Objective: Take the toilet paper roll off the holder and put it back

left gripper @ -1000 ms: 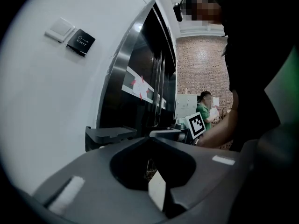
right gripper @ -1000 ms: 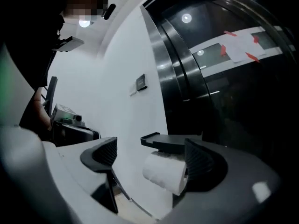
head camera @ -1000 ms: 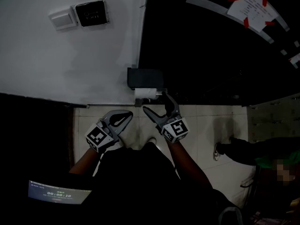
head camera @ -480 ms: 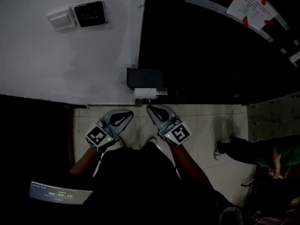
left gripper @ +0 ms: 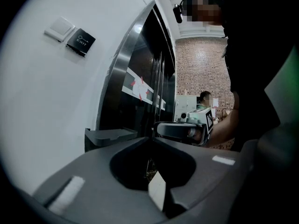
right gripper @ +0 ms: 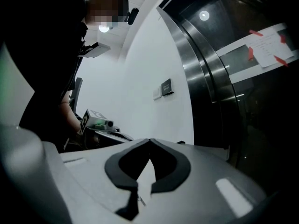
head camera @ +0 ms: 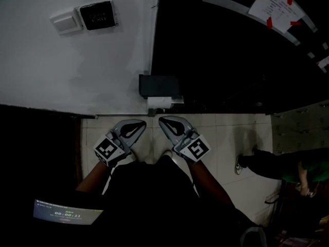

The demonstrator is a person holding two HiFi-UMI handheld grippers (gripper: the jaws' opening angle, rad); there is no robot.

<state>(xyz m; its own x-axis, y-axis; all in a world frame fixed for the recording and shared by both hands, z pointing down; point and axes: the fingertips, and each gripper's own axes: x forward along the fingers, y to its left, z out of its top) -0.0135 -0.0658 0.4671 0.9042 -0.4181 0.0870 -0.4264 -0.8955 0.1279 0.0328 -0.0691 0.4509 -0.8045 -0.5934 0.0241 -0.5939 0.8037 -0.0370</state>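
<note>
The white toilet paper roll [head camera: 159, 103] hangs under the black holder [head camera: 159, 85], fixed where the white wall meets the dark door. My right gripper [head camera: 161, 120] is shut and empty, its tip a short way below the roll and not touching it. Beside it on the left, my left gripper [head camera: 142, 123] is also shut and holds nothing. In the left gripper view its jaws [left gripper: 151, 138] meet at the tip, with the holder [left gripper: 110, 135] ahead and the right gripper [left gripper: 180, 130] alongside. The right gripper view shows closed jaws [right gripper: 149, 140] and the left gripper [right gripper: 99, 124] at its left.
A white switch [head camera: 66, 21] and a black exit button [head camera: 99, 15] sit on the white wall. The dark metal-framed door [head camera: 231, 50] carries a taped paper notice [head camera: 275, 9]. Another person's leg and shoe [head camera: 241, 164] stand on the tiled floor at right. A small screen [head camera: 67, 211] glows at lower left.
My right gripper, open at the roll a second ago, has pulled back toward me and shut with nothing in it. The left gripper and the roll have stayed put.
</note>
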